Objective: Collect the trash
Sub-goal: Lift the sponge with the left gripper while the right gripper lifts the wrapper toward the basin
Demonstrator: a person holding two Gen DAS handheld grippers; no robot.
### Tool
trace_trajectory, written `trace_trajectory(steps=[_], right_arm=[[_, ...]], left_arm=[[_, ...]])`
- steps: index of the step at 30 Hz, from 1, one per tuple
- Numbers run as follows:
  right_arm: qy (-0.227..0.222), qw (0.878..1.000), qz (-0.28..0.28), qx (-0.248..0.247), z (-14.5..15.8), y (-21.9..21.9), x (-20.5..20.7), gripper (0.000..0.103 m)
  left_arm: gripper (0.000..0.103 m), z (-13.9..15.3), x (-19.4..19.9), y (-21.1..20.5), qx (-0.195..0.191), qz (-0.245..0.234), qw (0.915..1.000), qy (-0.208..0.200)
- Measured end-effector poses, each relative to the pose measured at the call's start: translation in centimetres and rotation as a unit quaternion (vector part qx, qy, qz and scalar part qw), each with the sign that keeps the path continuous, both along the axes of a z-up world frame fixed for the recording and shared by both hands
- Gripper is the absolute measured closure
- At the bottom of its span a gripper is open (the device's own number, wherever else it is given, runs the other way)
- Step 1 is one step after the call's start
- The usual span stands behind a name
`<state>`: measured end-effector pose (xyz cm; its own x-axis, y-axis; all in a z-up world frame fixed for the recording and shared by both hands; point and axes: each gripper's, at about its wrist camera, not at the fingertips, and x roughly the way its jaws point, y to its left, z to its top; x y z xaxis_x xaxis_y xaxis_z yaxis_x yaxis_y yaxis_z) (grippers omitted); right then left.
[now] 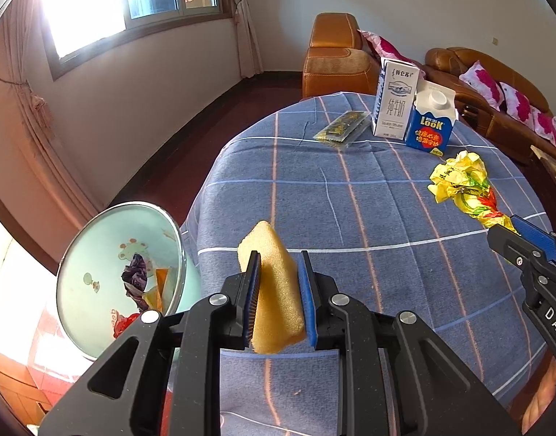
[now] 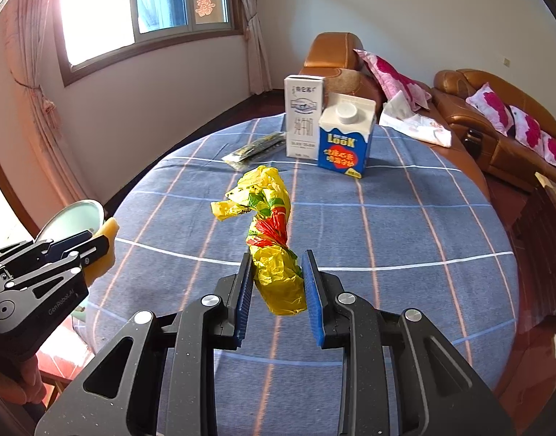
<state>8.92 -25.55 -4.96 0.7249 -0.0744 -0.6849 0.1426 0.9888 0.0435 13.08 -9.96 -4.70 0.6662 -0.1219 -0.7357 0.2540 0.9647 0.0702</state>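
Sponge [image 1: 274, 287], yellow and thick, is sitting squeezed between the blue pads of the left gripper [image 1: 278, 290] in the lower middle of the left wrist view; the jaws are closing on it from both sides and holding it clear of the tablecloth [image 1: 369, 200]. To the lower left of that view a pale green bin [image 1: 96, 254] is standing beside the table edge, with scraps of purple, orange and red trash lying inside it.

In the right wrist view the right gripper [image 2: 276, 283] is pinching the lower end of a crumpled yellow wrapper [image 2: 270, 232] with red and green print, its jaws standing only a little apart around the bunched plastic. The rest of the wrapper is trailing up toward the middle of the frame over the blue checked cloth.

Toward the upper middle of both views a tall white milk carton [image 2: 302, 116] is standing upright, with a shorter blue and white carton [image 2: 345, 138] just beside it on its right. A flat dark packet [image 2: 254, 150] is lying on the cloth to the left of the cartons. Behind the table an orange sofa [image 2: 496, 109] with pink flowered cushions is filling the upper right.
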Motion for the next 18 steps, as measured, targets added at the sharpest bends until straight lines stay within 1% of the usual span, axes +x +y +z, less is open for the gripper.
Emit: trace_trajectory(steps=[10, 18], right_arm=[[0.004, 1.0, 0.025, 0.0, -0.1, 3.2, -0.5, 0.075], [0.003, 1.0, 0.03, 0.005, 0.3, 4.2, -0.9, 0.075]], left_arm=[[0.082, -0.1, -0.4, 2.2, -0.001, 0.013, 0.9999, -0.001], [0.082, -0.3, -1.1, 3.1, -0.003, 0.013, 0.9999, 0.001]])
